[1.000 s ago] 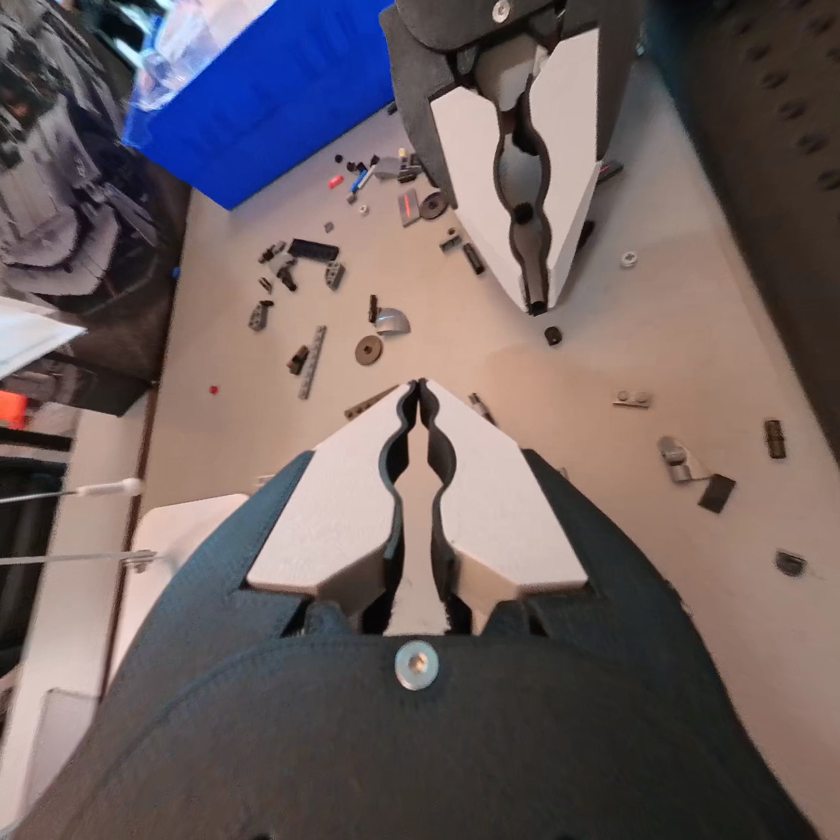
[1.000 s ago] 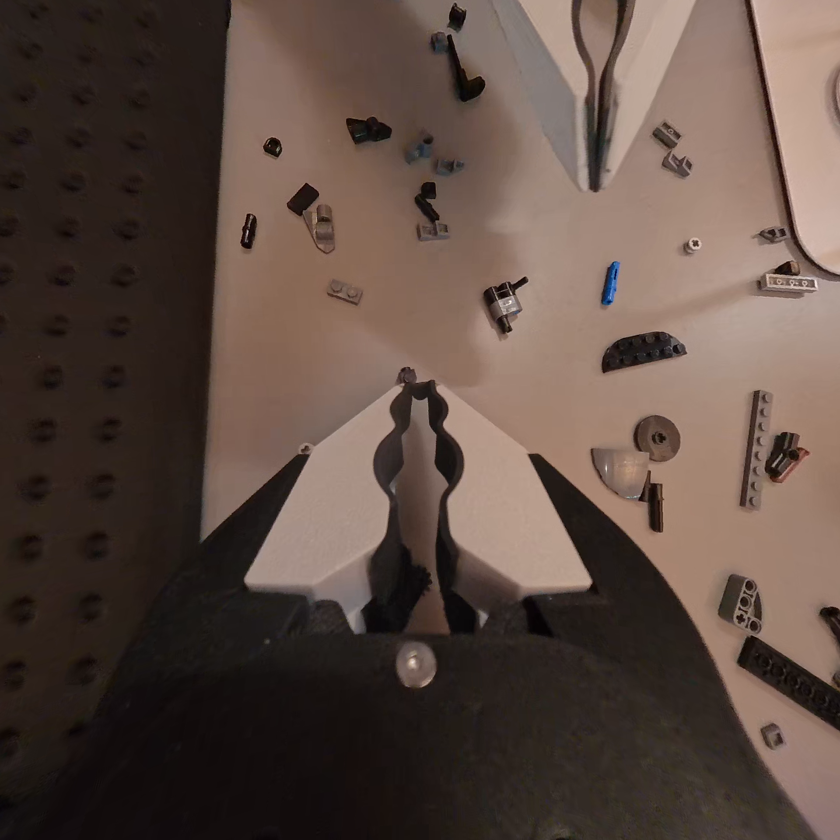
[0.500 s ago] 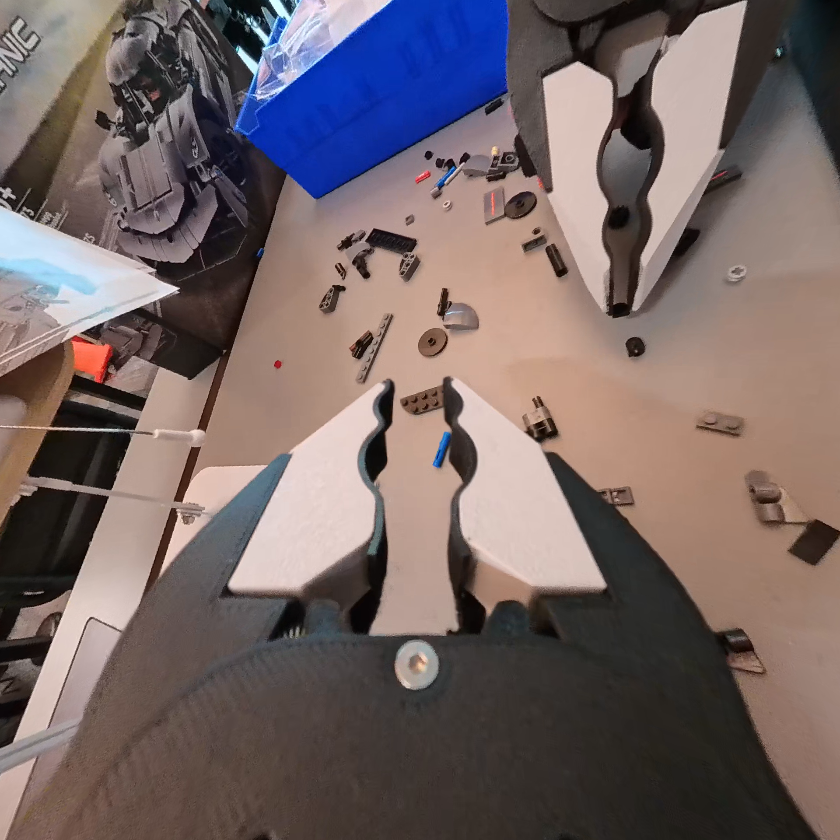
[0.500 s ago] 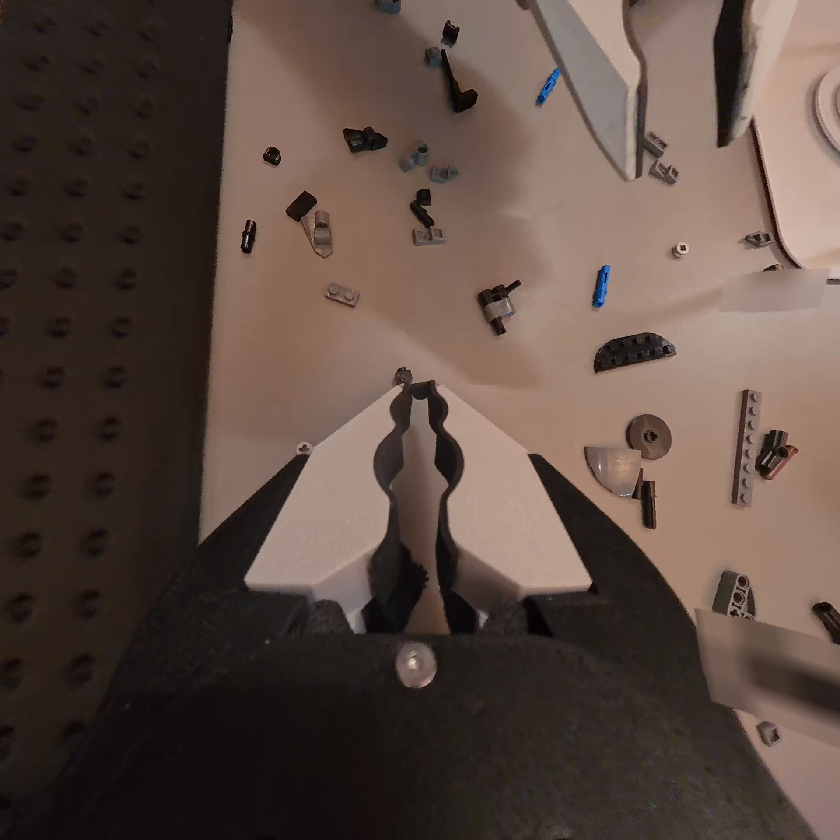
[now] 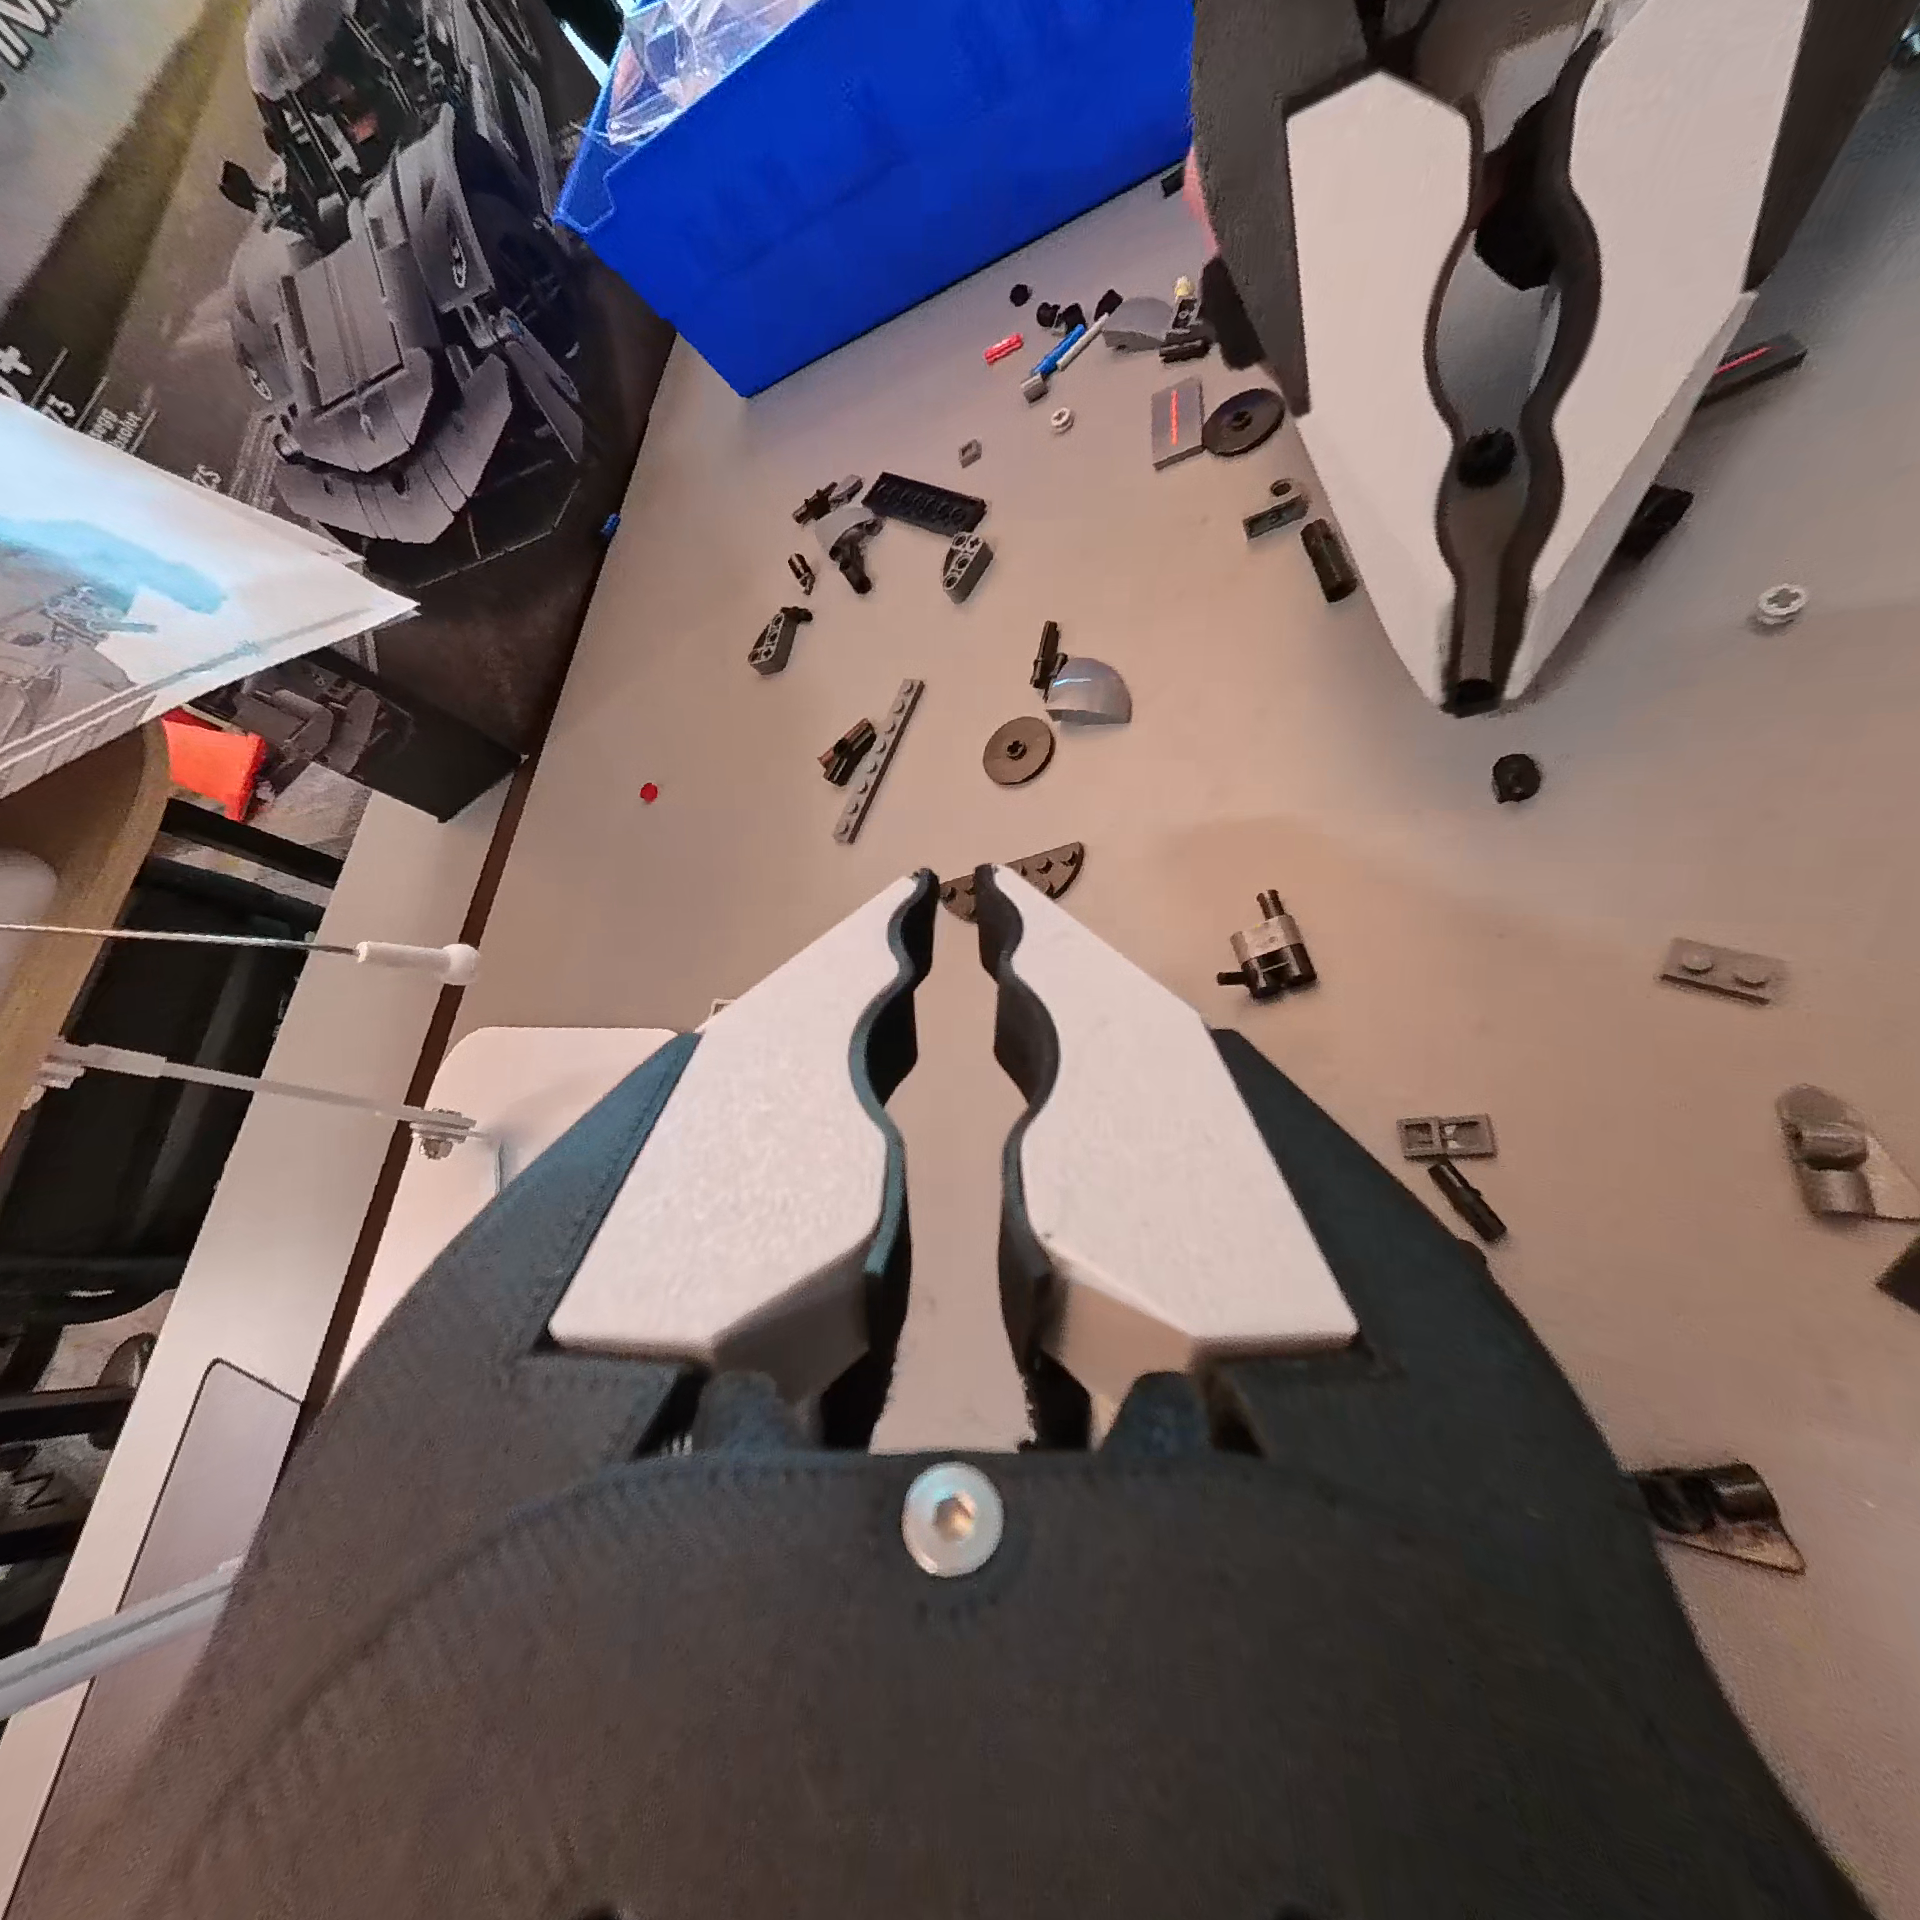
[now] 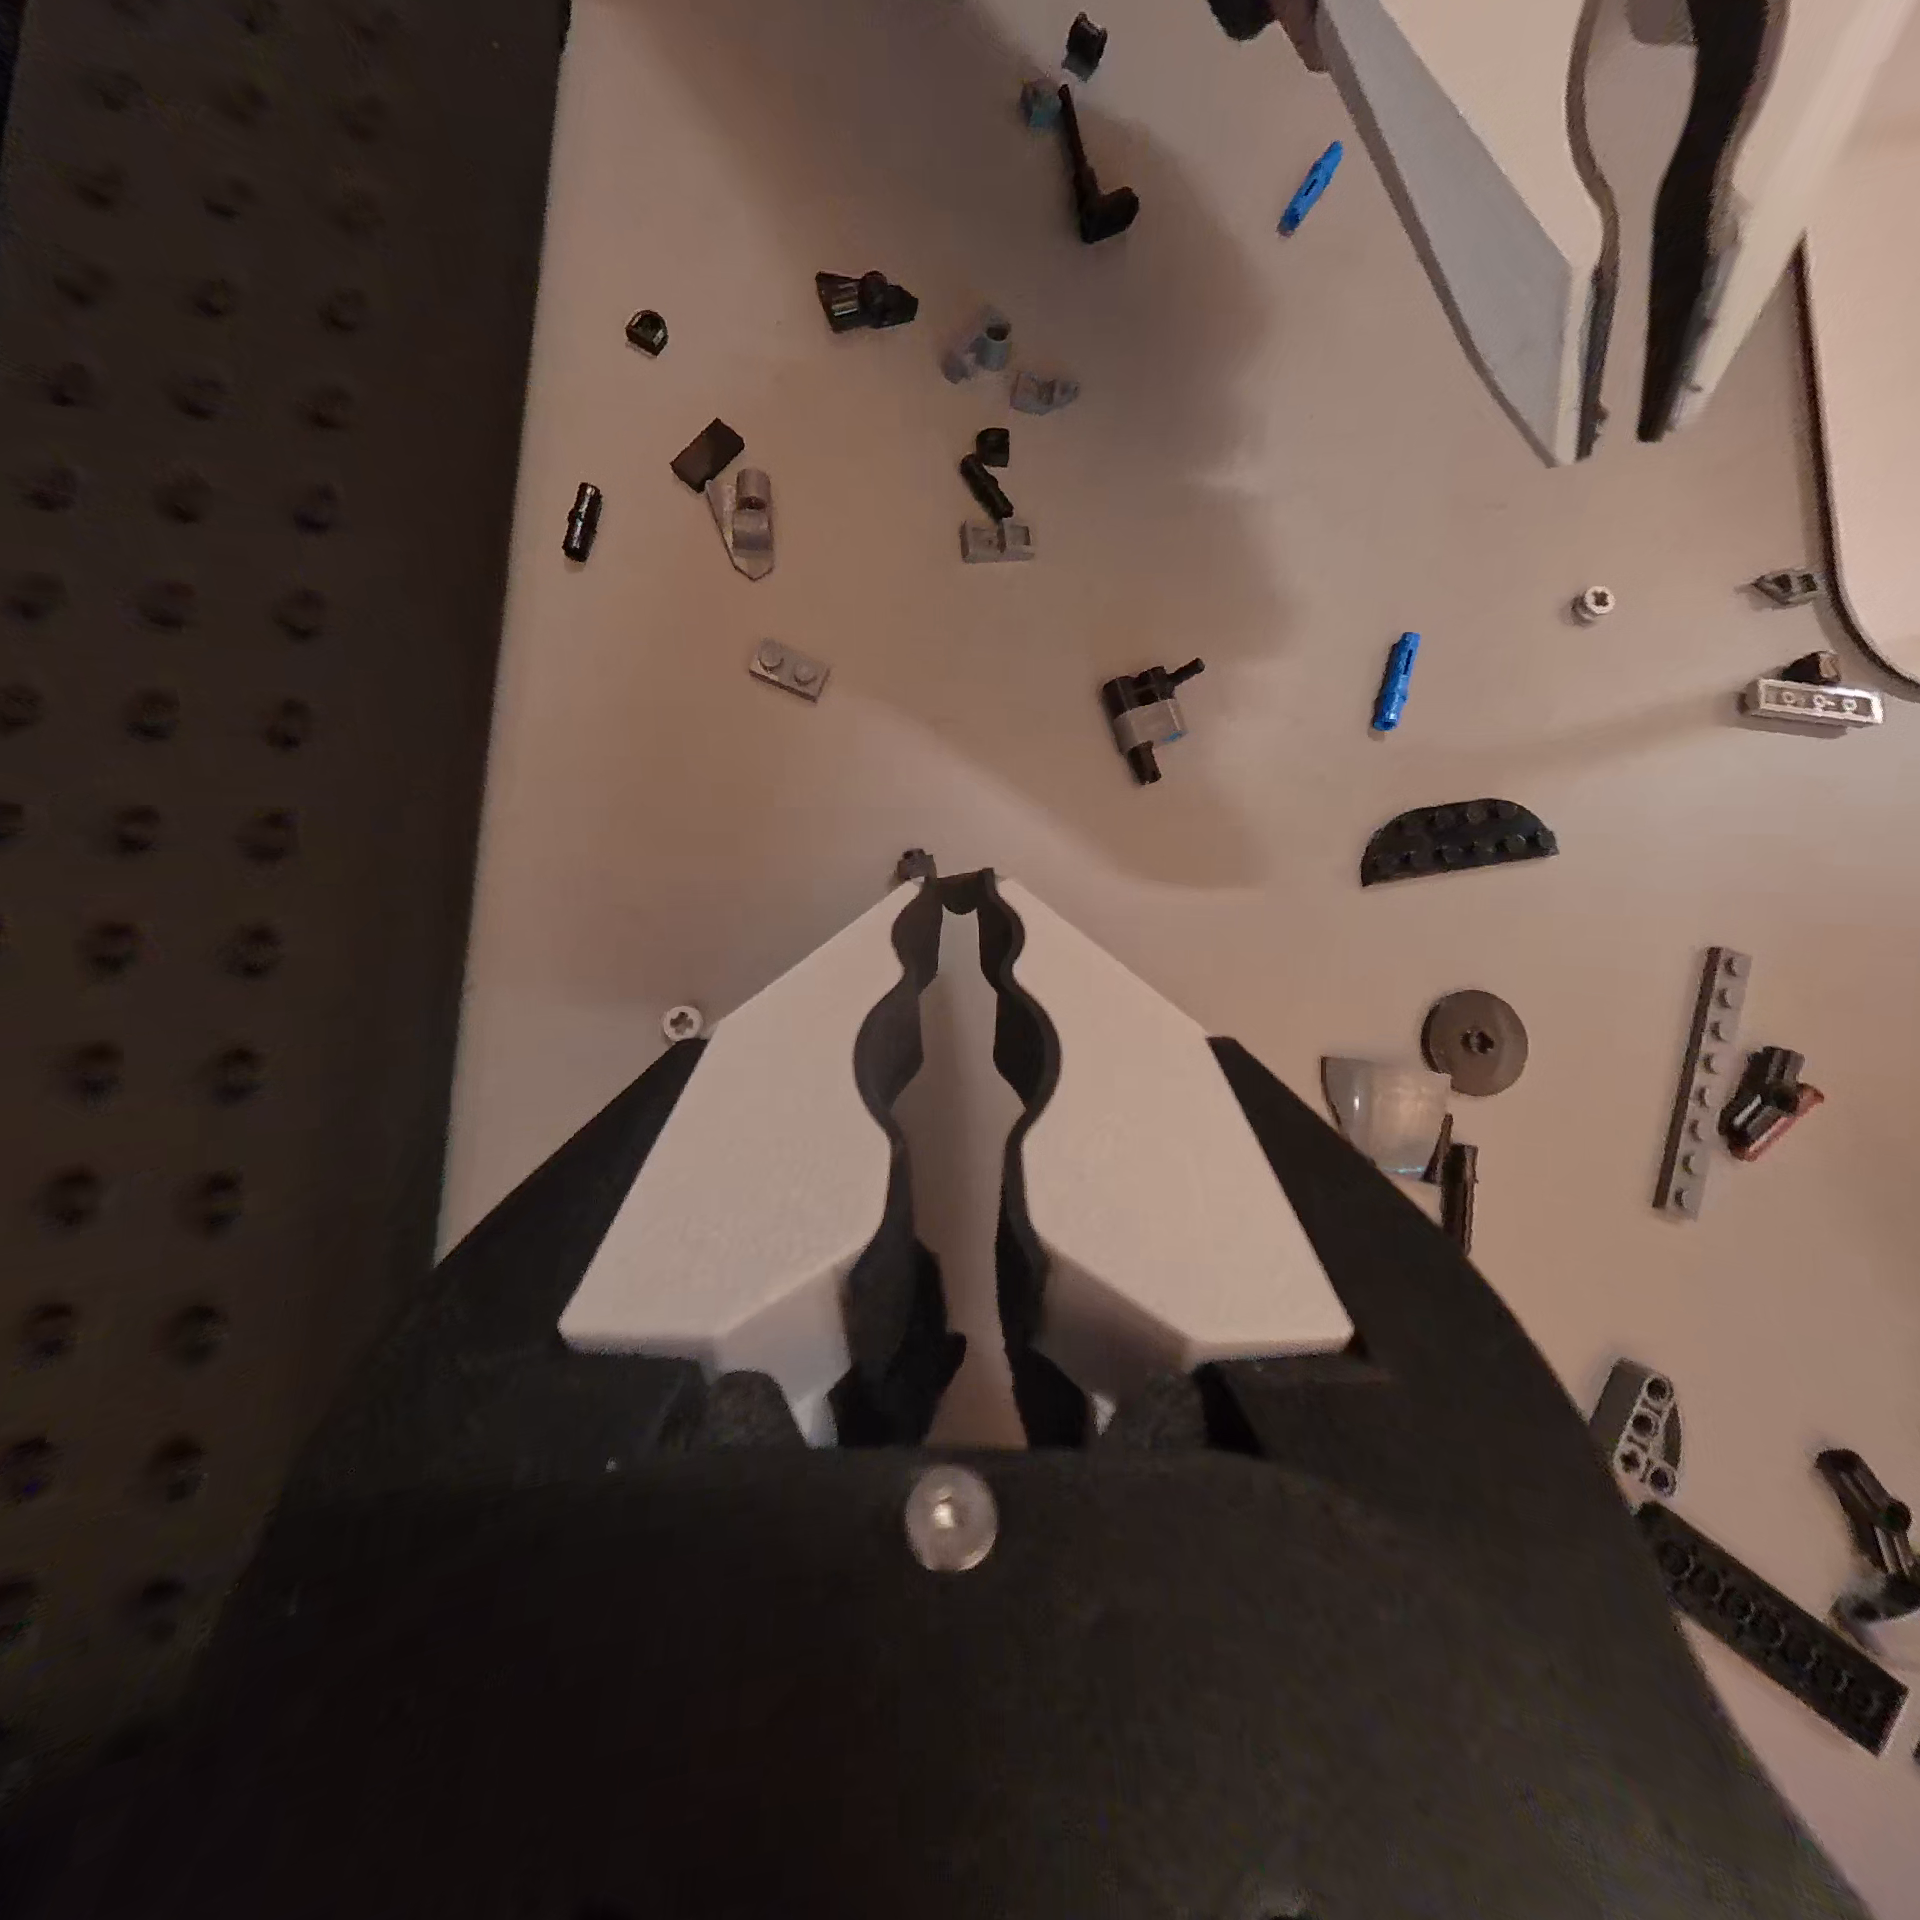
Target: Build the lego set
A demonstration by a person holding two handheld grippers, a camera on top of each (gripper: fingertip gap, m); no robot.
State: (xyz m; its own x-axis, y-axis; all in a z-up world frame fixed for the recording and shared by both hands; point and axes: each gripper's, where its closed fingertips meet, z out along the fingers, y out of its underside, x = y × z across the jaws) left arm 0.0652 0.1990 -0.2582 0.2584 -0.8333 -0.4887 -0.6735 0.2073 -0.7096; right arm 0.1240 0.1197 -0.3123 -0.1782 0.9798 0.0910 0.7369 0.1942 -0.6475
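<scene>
Left gripper [image 5: 956, 883] slightly parted above black half-round plate [image 5: 1023, 871] on table [image 5: 1351, 852]. Right gripper [image 6: 966, 883] pinching small black piece [image 6: 966, 891] at tips. Loose parts scattered around.

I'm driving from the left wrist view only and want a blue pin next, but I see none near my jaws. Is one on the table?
Observer: Yes. The right wrist view shows a blue pin lying on the table, hidden from you behind your own left gripper.
Operator: What lies next to it?
Observer: It lies between a black-and-grey connector piece and a small white round piece.
Operator: Any spare?
Observer: A second blue pin lies farther from the right wrist camera, near a black angled piece.
</scene>
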